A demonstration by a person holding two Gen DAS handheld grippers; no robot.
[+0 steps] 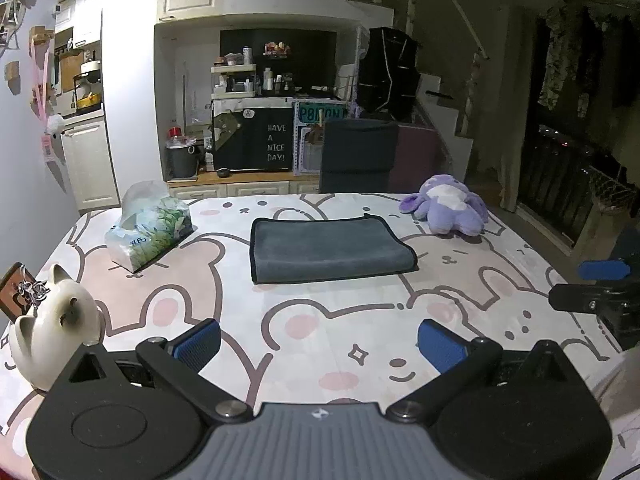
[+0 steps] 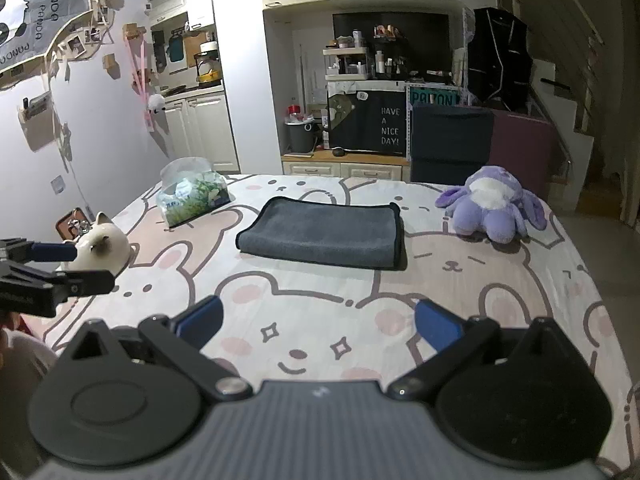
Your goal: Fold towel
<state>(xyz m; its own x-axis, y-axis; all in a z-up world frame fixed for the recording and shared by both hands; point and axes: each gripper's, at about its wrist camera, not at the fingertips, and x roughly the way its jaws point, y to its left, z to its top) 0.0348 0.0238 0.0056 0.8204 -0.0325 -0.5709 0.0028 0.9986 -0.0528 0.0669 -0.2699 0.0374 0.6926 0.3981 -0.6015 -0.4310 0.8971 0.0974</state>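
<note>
A dark grey towel [image 1: 330, 250] with a black hem lies folded flat in the middle of the table, also in the right wrist view [image 2: 324, 234]. My left gripper [image 1: 320, 346] is open and empty, held over the near part of the table, well short of the towel. My right gripper [image 2: 318, 326] is open and empty too, also short of the towel. The right gripper shows at the right edge of the left wrist view [image 1: 596, 288]; the left gripper shows at the left edge of the right wrist view [image 2: 52, 268].
The table has a cartoon bunny tablecloth [image 1: 320, 320]. A tissue pack [image 1: 150, 226] sits back left, a purple plush toy [image 1: 448, 210] back right, a white cat figurine [image 1: 52, 326] near left. A dark chair [image 1: 358, 156] stands behind the table.
</note>
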